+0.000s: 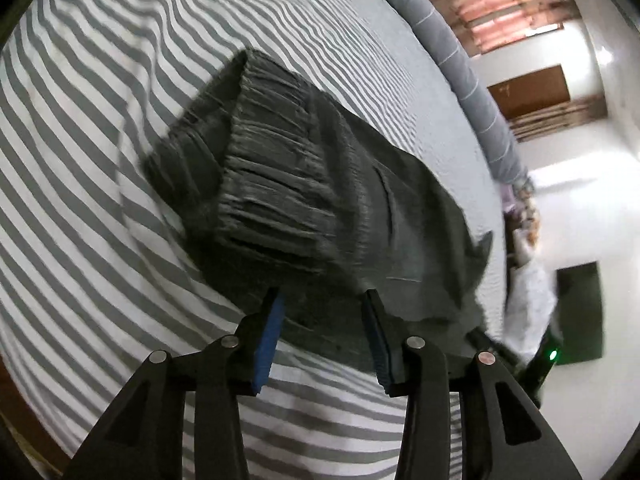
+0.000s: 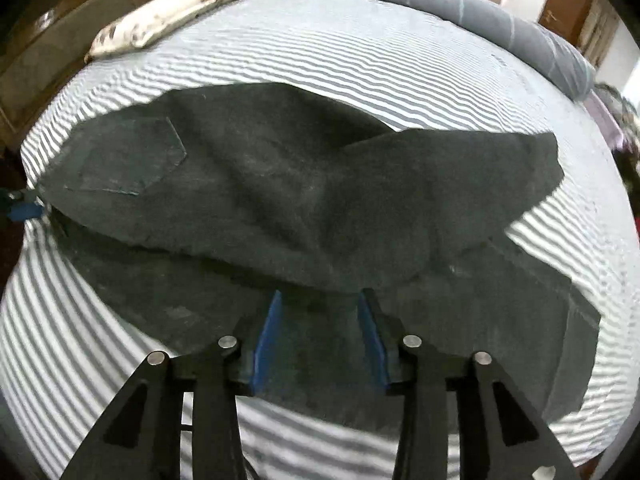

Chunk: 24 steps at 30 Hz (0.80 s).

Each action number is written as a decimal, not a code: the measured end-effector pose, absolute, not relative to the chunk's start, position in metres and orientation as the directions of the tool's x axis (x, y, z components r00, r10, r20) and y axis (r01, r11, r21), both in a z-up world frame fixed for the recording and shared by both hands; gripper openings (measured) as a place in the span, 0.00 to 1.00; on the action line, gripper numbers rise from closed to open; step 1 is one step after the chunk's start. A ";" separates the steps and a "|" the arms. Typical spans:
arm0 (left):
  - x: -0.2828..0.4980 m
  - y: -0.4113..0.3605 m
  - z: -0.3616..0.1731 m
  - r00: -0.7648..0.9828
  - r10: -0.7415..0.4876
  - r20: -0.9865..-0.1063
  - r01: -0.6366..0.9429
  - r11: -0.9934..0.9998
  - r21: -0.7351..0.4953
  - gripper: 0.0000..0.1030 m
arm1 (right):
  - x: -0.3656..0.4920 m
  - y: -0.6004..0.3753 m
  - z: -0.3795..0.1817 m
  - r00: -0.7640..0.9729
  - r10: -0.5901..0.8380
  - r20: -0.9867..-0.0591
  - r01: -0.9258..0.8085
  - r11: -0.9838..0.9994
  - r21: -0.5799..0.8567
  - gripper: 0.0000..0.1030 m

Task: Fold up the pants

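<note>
Nearest in the left wrist view, the left gripper (image 1: 323, 300) hangs over the near edge of the dark pants (image 1: 304, 184) with its blue pads (image 1: 273, 336) apart; cloth lies under the gap, but neither pad presses on it, so nothing is held. The right wrist view shows the same for the right gripper (image 2: 320, 300): pads (image 2: 267, 340) spread, the fabric of the pants (image 2: 280, 184) below and between them, free of the grip. With both sets of fingers parted right at the cloth edge, this looks like the laying-down of a fold rather than a fresh grasp, though the blur at the fabric edge leaves that uncertain.

The pants lie on the striped bed sheet (image 1: 100, 80), doubled over: in the right wrist view an upper layer with a back pocket (image 2: 132, 160) at the left overlaps a lower layer that sticks out near and to the right. In the left wrist view the gathered elastic waistband (image 1: 272, 152) faces up, just beyond the fingers. The layers are not squared, so another fold or some smoothing seems due.

Farther off, a grey rolled blanket (image 2: 460, 0) runs along the far side of the bed, and a patterned pillow (image 2: 172, 12) sits far left.
</note>
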<state>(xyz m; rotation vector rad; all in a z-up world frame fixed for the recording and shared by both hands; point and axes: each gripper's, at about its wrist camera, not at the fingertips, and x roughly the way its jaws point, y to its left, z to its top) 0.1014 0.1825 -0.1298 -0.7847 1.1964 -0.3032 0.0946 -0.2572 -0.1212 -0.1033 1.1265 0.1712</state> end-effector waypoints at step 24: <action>0.123 0.182 -0.145 0.513 -0.485 -0.708 -0.358 0.629 -0.690 0.41 | 0.088 -0.365 -0.187 0.516 0.494 -0.700 0.340 0.632 0.697 0.40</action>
